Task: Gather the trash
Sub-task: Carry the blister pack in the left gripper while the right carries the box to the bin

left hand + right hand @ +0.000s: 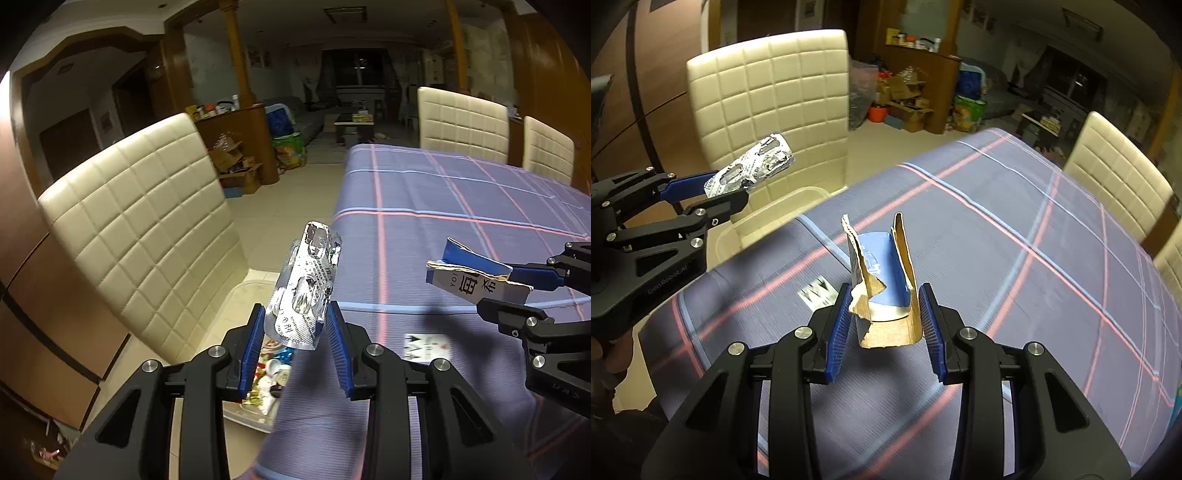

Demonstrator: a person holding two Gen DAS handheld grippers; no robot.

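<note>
My left gripper (295, 317) is shut on a crumpled silver blister pack (308, 280) and holds it in the air at the table's left edge, above a clear plastic bin (255, 413) with mixed trash on the floor. It also shows in the right wrist view (726, 192) with the blister pack (750, 168). My right gripper (884, 304) is shut on a torn blue-and-brown cardboard box piece (882, 280), held above the table; it shows in the left wrist view (498, 286) with the box piece (472, 275).
A table with a blue plaid cloth (461, 206) carries a small printed paper scrap (424, 345), which also shows in the right wrist view (818, 290). A cream quilted chair (147, 221) stands left beside the bin. Two more chairs (461, 122) stand at the far side.
</note>
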